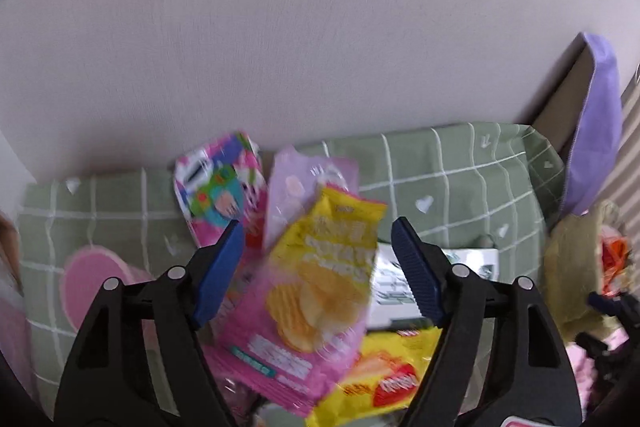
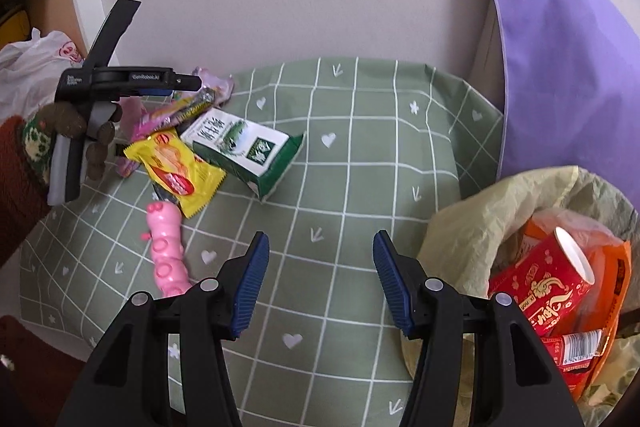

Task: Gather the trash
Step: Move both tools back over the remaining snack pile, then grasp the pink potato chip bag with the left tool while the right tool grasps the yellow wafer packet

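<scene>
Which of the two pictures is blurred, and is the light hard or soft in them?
Left wrist view: the snack packets, such as the yellow and pink chip bag, are smeared by motion, while the left gripper stays sharp. Right wrist view: sharp throughout, the print on the green carton is readable. Both views: soft even light, faint shadows, no strong glare; the fisheye bends the tablecloth grid lines.

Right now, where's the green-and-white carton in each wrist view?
Left wrist: the carton is lower right of centre, mostly hidden behind the right blue jaw pad and the yellow chip bag.
Right wrist: carton lies upper left of centre, on its side, beside the yellow snack packet.
Shared landmark: the green checked cloth, also.
</scene>
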Demonstrator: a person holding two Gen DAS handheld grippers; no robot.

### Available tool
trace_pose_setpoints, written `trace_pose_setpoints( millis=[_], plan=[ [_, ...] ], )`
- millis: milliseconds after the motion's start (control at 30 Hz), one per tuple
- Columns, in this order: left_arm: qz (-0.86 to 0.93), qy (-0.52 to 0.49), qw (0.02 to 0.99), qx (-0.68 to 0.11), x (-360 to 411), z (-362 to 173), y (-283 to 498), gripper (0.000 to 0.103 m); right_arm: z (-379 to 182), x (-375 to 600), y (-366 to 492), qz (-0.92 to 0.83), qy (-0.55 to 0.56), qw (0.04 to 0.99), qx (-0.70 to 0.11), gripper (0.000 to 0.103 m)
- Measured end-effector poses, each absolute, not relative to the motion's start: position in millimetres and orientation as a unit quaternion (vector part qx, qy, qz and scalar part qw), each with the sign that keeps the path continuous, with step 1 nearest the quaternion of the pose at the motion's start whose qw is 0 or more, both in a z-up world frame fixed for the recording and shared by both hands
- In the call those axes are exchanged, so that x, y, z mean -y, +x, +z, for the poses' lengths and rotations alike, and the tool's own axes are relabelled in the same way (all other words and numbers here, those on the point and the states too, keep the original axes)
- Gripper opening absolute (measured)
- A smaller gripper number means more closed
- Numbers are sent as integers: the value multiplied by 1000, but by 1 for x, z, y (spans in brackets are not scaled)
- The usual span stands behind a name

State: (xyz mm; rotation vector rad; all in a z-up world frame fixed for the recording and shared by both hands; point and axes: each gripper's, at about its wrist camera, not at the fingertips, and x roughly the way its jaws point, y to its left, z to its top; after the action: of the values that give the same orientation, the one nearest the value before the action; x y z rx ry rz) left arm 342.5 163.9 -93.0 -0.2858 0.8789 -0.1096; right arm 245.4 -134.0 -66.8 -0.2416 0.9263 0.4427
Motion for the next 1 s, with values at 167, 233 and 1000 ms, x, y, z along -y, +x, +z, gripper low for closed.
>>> trace_pose_setpoints(
  millis=[167,233,1000],
  plan=[
    [-36,-116,885,-449,-160,-114,317,62,-78,139,254,227,-102,855,-454,51],
    [-32,-122,881,-455,-159,-120,306,55,-82,133,260,237,-93,850,-462,51],
    [37,-196,888,-414,-233,-89,150,67,-127,-71,293,470,-210,743,-428,51]
  ],
)
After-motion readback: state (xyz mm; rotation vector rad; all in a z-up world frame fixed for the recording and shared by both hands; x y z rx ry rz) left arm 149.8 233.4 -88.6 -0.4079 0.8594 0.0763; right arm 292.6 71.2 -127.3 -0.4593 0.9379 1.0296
